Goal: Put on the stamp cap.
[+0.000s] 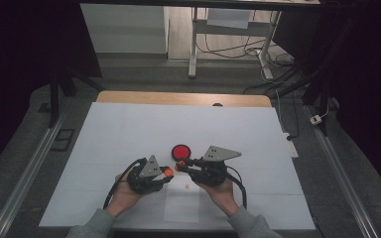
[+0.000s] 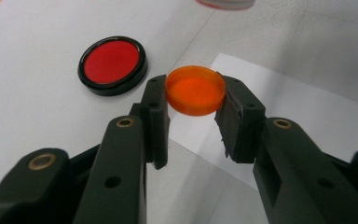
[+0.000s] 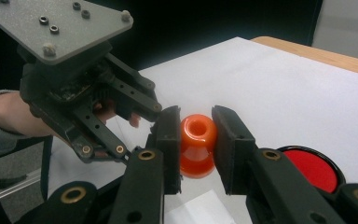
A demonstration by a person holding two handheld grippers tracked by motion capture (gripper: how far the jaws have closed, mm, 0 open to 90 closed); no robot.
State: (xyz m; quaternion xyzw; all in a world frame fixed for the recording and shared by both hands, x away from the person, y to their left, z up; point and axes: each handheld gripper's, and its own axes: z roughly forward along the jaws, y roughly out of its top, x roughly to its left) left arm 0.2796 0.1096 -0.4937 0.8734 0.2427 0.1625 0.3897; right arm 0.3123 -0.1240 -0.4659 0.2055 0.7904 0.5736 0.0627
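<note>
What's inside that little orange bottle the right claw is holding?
The orange bottle, clamped in the right gripper, shows an open round mouth with a dark hollow. Deeper inside is hidden by its walls, so any contents cannot be told.

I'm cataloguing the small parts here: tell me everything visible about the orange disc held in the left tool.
The flat round translucent orange plastic disc looks like a shallow cap with a low rim, glossy and intact. It is clamped edge-on between the two black pads of the left tool, lifted off the white sheet and tilted so its face shows. Nothing but the pads touches it.
</note>
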